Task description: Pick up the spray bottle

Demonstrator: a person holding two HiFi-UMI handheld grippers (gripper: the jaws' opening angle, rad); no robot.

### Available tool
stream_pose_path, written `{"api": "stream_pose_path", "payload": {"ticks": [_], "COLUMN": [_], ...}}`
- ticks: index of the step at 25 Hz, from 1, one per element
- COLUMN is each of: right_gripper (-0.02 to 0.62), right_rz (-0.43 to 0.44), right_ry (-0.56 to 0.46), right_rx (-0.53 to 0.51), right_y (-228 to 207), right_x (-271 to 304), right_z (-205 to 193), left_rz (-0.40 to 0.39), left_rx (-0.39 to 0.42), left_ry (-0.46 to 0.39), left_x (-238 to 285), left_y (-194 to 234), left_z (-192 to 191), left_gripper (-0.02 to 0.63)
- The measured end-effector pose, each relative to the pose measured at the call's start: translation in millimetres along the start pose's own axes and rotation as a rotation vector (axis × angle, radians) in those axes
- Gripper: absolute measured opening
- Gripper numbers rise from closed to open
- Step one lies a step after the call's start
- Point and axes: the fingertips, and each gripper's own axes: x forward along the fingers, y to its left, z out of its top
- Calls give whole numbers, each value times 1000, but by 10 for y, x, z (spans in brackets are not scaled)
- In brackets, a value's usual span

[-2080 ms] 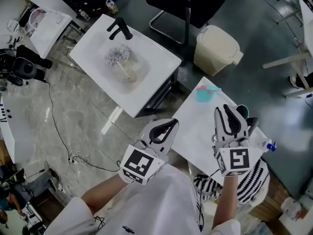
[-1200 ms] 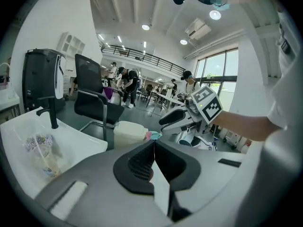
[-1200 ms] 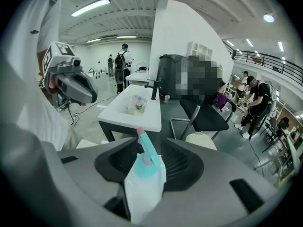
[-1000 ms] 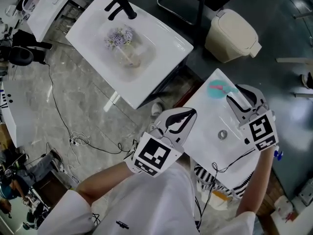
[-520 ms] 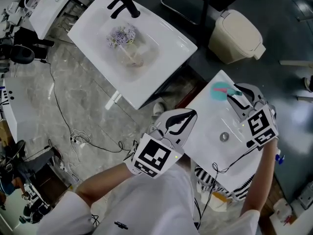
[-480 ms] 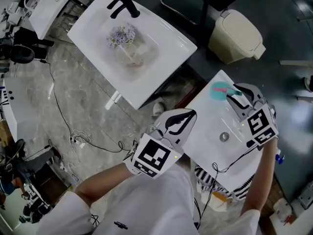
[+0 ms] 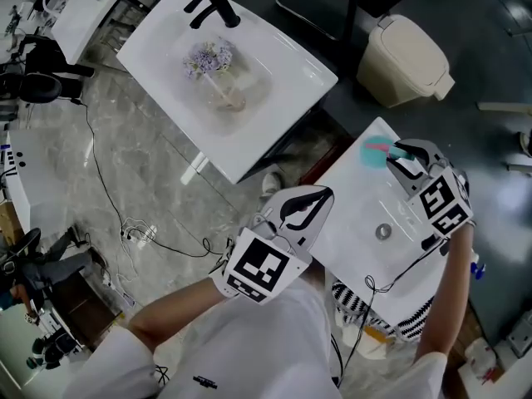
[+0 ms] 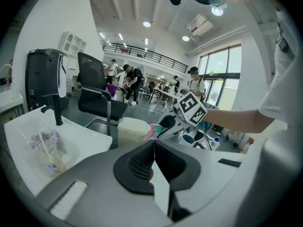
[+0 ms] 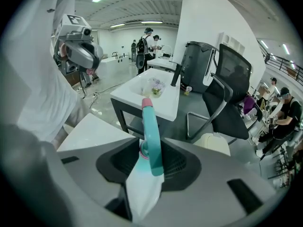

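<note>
Right gripper (image 9: 150,162): jaws have just been closing, with the spray bottle (image 9: 152,126) between them; the pads now sit against its white body on both sides. Bottle: teal trigger head, pink nozzle tip, pink collar at the neck, translucent white body below (contents not discernible). It stands at the far corner of a white basin top (image 7: 349,223), well apart from the round metal drain (image 7: 383,232). Left gripper (image 8: 154,148): jaws together, nothing between them, held over the near edge of the same top. Beyond the top: beige bin (image 7: 403,61); second white basin (image 7: 291,65) with black tap (image 7: 212,7).
</note>
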Motion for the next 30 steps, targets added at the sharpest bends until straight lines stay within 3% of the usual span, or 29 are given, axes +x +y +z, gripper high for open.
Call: {"api": "stream_pose_path", "payload": {"ticks": [17, 30], "right_gripper": [114, 114], "right_rz": [-17, -209], "right_ry": [-6, -90], "right_rx": [74, 171], "right_y": [139, 466], "right_x": [-23, -573], "right_z": [44, 443], "left_rz": [12, 35], "left_rx": [14, 33], "left_ry": [-22, -63], "left_x": [-170, -491], "left_y": [-94, -455], "left_z": [-8, -20], "left_gripper": [5, 5]}}
